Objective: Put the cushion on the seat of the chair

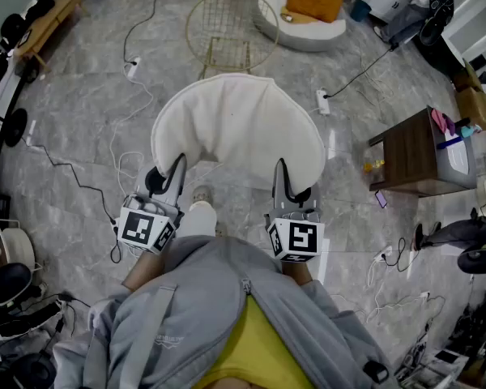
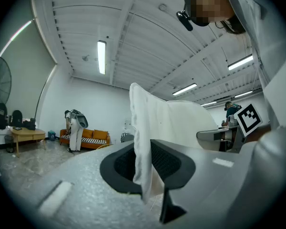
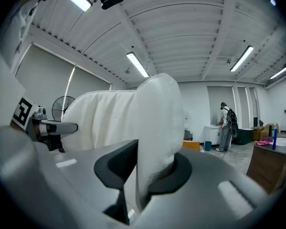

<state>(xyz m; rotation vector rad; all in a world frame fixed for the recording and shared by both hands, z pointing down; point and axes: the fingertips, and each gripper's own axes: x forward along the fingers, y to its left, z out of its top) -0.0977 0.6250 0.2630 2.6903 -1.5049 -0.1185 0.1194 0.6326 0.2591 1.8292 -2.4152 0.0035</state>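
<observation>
The left gripper is squeezed tight on one edge of the white cushion. The right gripper is squeezed tight on the other edge. The soft, round cushion is stretched between the two. It is held up in the air in front of the person, above the grey floor. The chair is made of gold wire and stands on the floor past the cushion. The cushion is not on it yet. A small brown desk stands off to the right.

Even bright light from ceiling tubes; fisheye edges dark, warped.
</observation>
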